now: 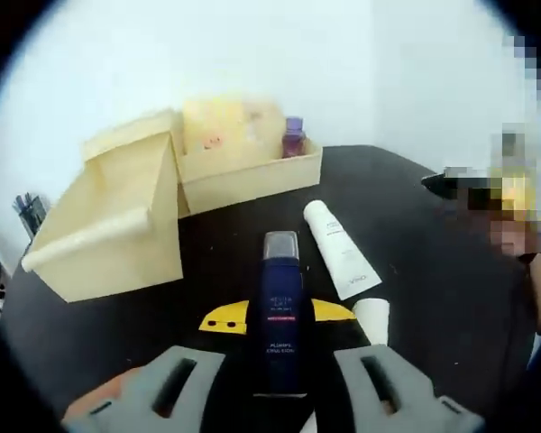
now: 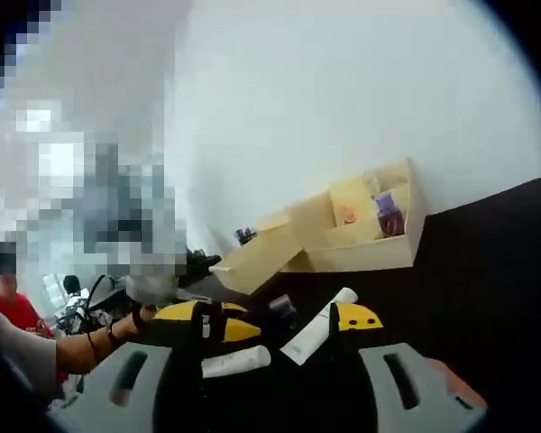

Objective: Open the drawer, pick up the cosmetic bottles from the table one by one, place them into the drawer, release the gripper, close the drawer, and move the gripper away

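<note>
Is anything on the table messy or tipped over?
Yes. The white tube lies flat on the black table, and a smaller white bottle lies beside it. The wooden drawer hangs far out of its box, tilted. The left claw has the dark blue bottle between its jaws.

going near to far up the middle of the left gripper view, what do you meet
hand-held gripper closed on the dark blue bottle → yellow piece on the table behind it → open pale wooden drawer → purple bottle inside it → white wall
</note>
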